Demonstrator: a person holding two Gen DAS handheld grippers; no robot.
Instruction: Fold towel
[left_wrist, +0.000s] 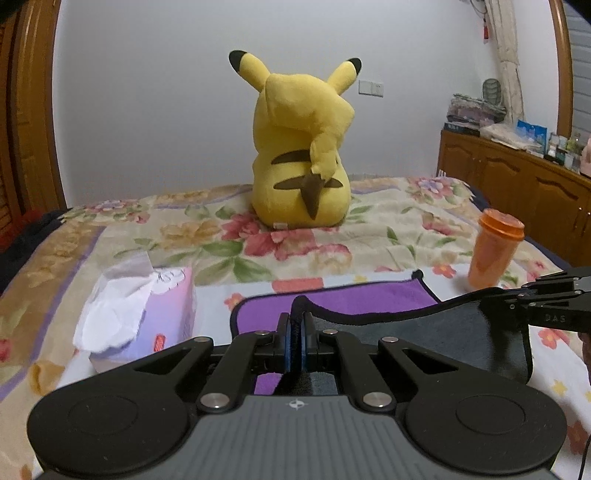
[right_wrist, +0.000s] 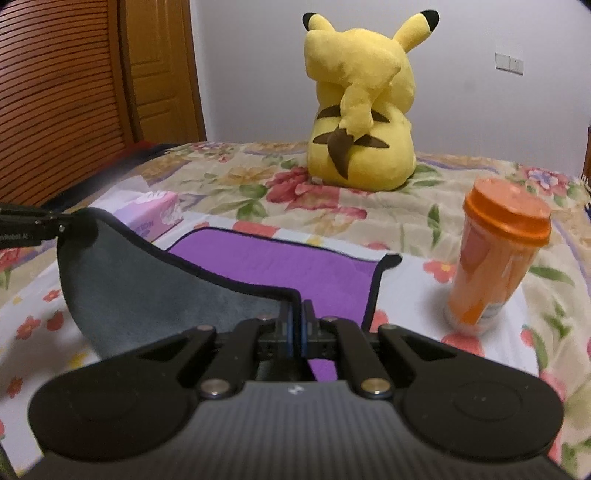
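- Clearly, both my claws are pinched tight on the towel (left_wrist: 332, 299): left gripper (left_wrist: 295, 326) and right gripper (right_wrist: 297, 317) each clamp a near corner, lifting that edge so it can fold over.
- Its purple far half lies flat on the bed, between tissue box (left_wrist: 147, 306) and cup (right_wrist: 495, 254).
- Near hem hides beneath my claws.

Floral bed (left_wrist: 388, 229): towel (left_wrist: 332, 299), plush (left_wrist: 301, 147), cup (left_wrist: 495, 251), probably tissues (left_wrist: 140, 314)
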